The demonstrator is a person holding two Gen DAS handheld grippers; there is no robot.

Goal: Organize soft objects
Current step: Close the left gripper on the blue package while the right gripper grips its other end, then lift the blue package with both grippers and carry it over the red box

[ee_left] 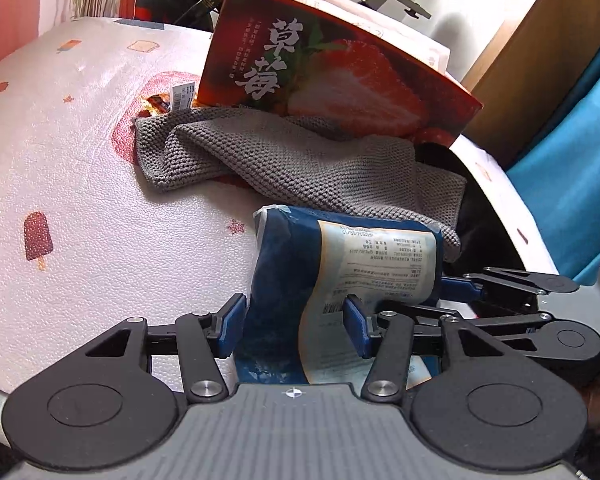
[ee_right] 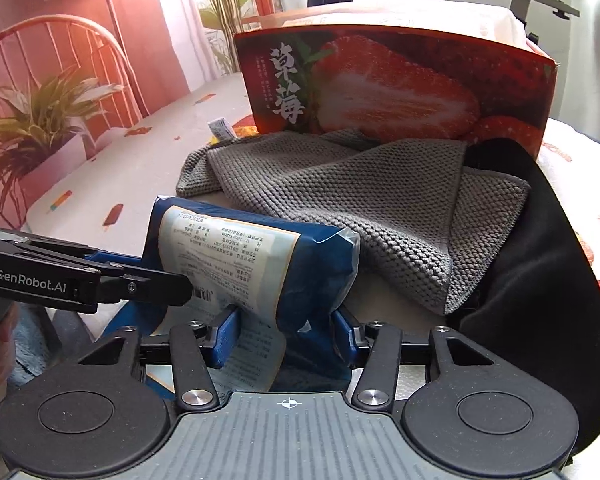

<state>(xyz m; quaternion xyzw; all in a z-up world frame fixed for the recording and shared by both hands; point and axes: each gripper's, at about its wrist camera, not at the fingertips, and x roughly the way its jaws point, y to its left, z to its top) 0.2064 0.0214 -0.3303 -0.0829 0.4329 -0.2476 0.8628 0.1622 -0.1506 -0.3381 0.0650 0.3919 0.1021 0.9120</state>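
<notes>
Both grippers, left and right, are clamped on the blue packet near the table's front edge. It's slick crinkly plastic around something squishy, so I reckon it could slide out or buckle if I pull unevenly. Behind it a knobbly grey cloth slumps against a stiff strawberry box.

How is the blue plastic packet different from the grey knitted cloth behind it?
The blue plastic packet is glossy with a printed label; the grey knitted cloth is matte and textured. The packet stands between both grippers; the cloth lies crumpled and untouched against the red strawberry box. Both look soft.
</notes>
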